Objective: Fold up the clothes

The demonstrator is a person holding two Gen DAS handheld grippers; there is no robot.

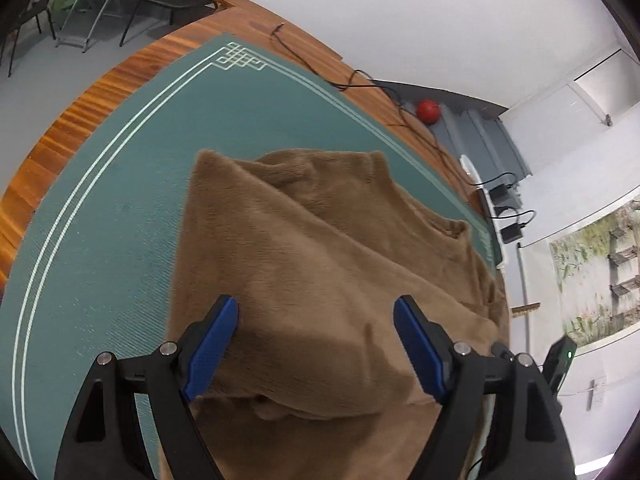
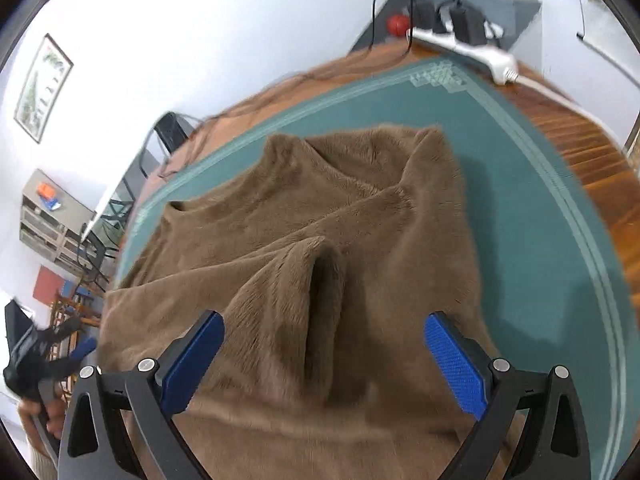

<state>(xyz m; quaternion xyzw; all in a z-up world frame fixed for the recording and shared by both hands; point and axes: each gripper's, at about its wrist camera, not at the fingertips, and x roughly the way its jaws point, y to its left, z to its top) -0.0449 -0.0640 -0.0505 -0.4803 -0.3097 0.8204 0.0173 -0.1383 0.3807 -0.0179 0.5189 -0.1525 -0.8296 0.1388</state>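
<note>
Left wrist view: a brown sweater (image 1: pixel 320 264) is spread, partly folded, on a green mat (image 1: pixel 112 208).

Both the left claw (image 1: pixel 316 344) and the right claw (image 2: pixel 324 356) are held wide open above the fabric, gripping nothing. Bare mat is seen left of the sweater's folded edge and beyond its collar; the wooden tabletop (image 1: pixel 80 104) rims the mat, with a cable (image 1: pixel 352 80) and a power strip (image 2: pixel 464 46) near the far edge.

green mat (image 1: pixel 120 200) | wooden table (image 1: pixel 100 88) | red ball (image 1: pixel 428 111) | power strip (image 2: pixel 464 50) | black cables (image 1: pixel 352 80)
</note>
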